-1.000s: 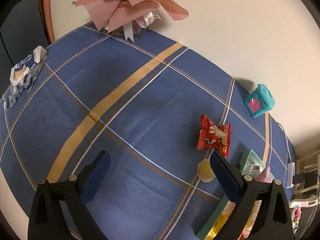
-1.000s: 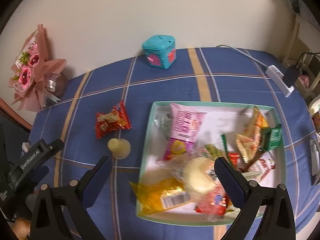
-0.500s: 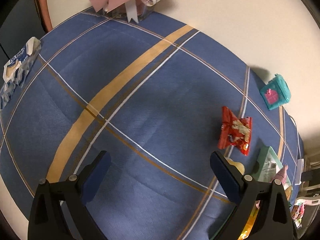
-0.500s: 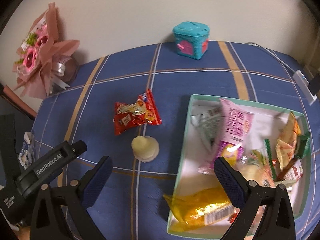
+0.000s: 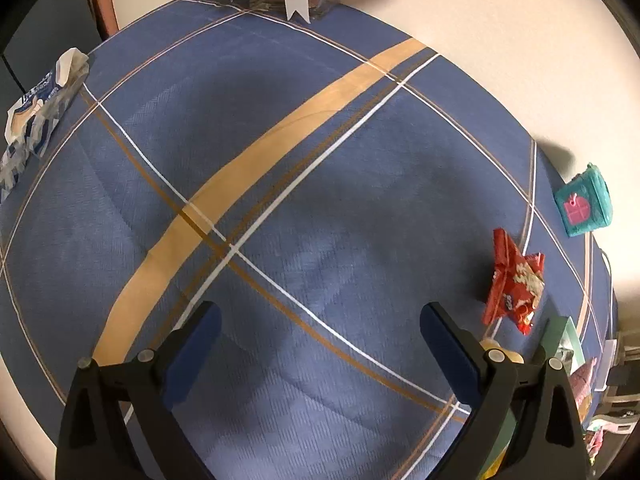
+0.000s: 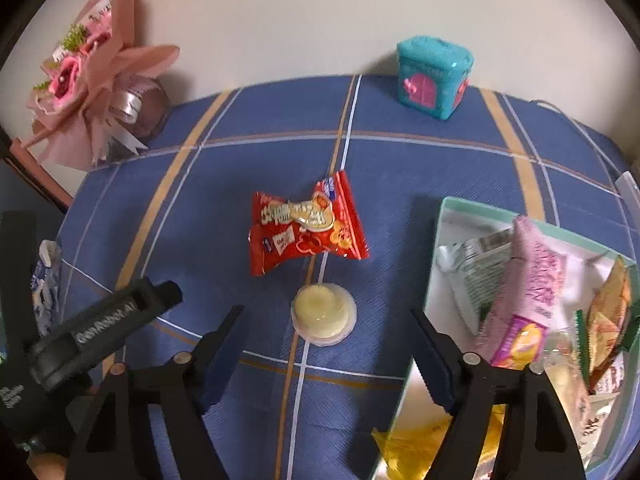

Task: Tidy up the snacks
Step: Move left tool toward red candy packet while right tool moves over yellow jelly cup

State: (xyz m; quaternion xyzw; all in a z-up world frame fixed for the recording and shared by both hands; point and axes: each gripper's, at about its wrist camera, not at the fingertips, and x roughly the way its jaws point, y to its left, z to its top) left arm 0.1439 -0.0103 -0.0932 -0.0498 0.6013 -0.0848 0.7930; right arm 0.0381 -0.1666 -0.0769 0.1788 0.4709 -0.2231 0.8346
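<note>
Between my right tongs [image 6: 326, 338], spread and empty, I am viewing a pale yellow plastic jelly cup [image 6: 323, 314] on the blue plaid table [image 6: 240, 168], red foil snack packet [image 6: 306, 228] just beyond. Left tongs [image 5: 316, 340], also spread, are hovering farther away.

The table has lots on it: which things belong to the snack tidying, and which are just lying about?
Part of the job:
red snack packet
yellow jelly cup
green tray full of snacks
pink packet in the tray
right tongs, open over the jelly cup

Just lying about:
teal toy box
pink bouquet
blue-and-white wrapper
</note>
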